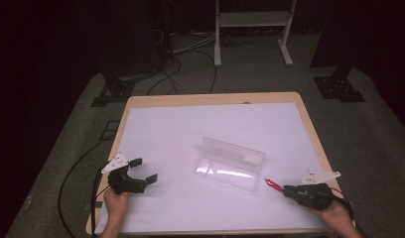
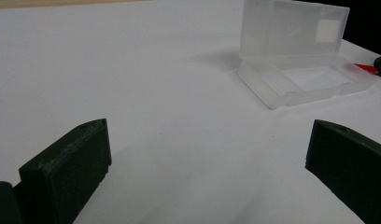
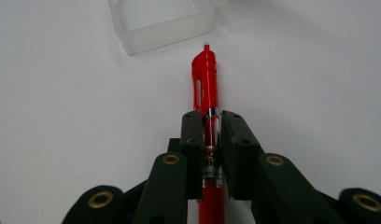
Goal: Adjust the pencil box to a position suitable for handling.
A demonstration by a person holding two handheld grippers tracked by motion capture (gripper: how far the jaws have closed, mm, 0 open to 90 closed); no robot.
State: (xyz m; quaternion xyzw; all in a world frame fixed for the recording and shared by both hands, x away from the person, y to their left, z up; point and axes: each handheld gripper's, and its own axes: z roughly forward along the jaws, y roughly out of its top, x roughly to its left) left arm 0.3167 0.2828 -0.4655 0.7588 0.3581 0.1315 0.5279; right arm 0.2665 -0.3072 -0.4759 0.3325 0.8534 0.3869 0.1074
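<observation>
The right gripper [image 3: 211, 122] has its two black jaws closed on a red pen [image 3: 206, 79], pinching the barrel so that the clip end sticks out ahead of them. The pen is bright, glossy red plastic with a rounded cap end, a small pale tip, a slot along the clip and a silver band with dark print where the jaws meet it. In the high view the pen [image 1: 271, 183] lies low over the white table sheet [image 1: 170, 134] near the front right corner, its free end just beside the near right corner of a clear plastic box [image 1: 229, 165], apart from it. The box stands open, its hinged lid raised behind a shallow frosted tray, with a pale square label on the lid [image 2: 327, 31]. The left gripper [image 1: 145, 170] sits at the front left of the table, well apart from the box, its jaws spread wide with nothing between them.
</observation>
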